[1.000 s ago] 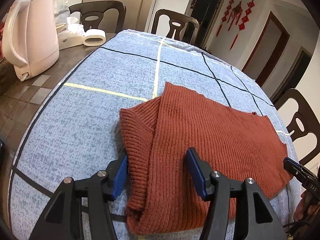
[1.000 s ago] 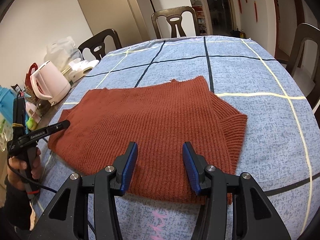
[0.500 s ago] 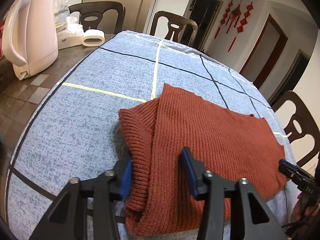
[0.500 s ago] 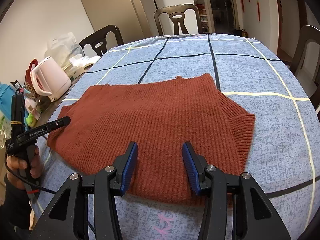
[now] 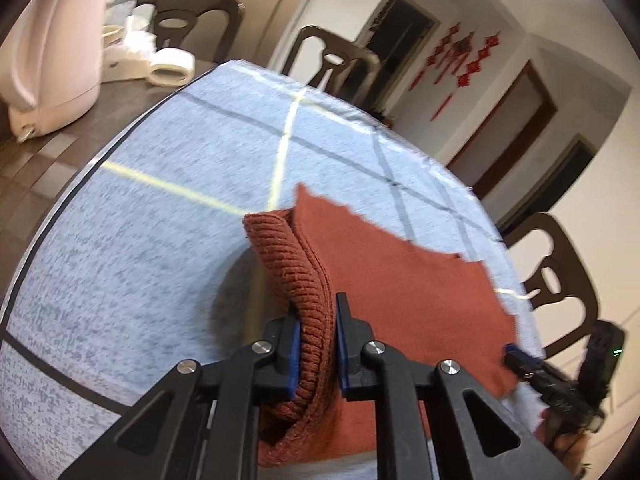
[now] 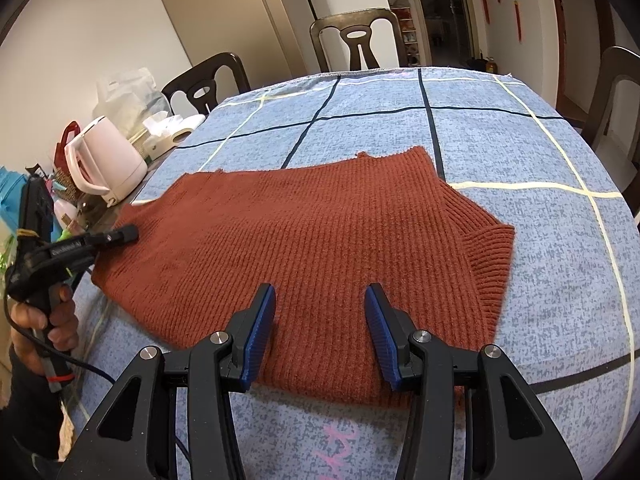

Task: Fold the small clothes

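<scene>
While the left gripper point(image 5: 317, 344) closes its jaws on the rust sweater's point(image 6: 320, 236) ribbed fold (near hem hidden below), the right gripper point(image 6: 320, 332) hovers parted over it on the blue tablecloth point(image 6: 560, 240).

pink kettle point(image 6: 108, 160), chairs point(image 6: 356, 42), checked tablecloth point(image 6: 520, 140).

No clear txt; left claw point(image 6: 132, 233) side label too blurry to read.
</scene>
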A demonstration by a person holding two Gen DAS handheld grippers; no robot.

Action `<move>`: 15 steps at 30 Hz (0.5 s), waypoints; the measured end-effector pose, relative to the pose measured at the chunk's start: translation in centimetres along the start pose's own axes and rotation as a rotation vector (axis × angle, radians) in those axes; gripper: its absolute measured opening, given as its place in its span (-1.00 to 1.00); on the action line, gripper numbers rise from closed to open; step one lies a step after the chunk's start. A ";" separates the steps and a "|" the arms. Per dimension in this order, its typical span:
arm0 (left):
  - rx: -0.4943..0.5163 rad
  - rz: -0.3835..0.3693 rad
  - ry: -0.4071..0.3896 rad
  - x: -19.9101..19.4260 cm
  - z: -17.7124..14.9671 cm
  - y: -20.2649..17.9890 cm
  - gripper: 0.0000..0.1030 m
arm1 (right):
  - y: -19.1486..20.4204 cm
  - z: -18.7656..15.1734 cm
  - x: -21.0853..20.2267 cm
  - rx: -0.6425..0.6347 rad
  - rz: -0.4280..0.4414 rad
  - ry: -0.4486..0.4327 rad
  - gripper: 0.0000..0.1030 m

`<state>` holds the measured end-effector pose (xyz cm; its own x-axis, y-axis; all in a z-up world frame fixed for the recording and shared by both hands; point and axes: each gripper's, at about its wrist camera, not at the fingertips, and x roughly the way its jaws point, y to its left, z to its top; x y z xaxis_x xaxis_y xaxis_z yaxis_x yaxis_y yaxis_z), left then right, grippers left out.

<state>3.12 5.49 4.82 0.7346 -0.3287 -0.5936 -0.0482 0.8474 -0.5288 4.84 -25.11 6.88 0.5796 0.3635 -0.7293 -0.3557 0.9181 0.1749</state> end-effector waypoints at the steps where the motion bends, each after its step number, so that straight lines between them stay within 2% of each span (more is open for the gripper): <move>1: 0.012 -0.022 -0.007 -0.3 0.3 -0.8 -0.69 | 0.0 -0.1 -0.1 0.002 0.001 -0.002 -0.08; 5: 0.060 -0.111 -0.019 -0.8 1.0 -4.3 -0.70 | -0.3 -0.1 -0.5 0.015 0.007 -0.012 -0.08; 8: 0.103 -0.168 0.002 0.3 0.9 -6.9 -0.70 | -0.6 -0.1 -0.8 0.031 0.015 -0.018 -0.08; 11: 0.138 -0.206 0.054 2.5 -0.1 -9.1 -0.70 | -0.9 -0.2 -1.1 0.045 0.020 -0.023 -0.08; 15: 0.168 -0.231 0.172 6.4 -2.1 -10.6 -0.69 | -1.5 -0.5 -1.4 0.070 0.030 -0.024 -0.08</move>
<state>6.88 -6.42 5.37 0.5872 -0.5734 -0.5713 0.2290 0.7946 -0.5623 4.23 -27.09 7.35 0.5874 0.3941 -0.7069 -0.3217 0.9152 0.2428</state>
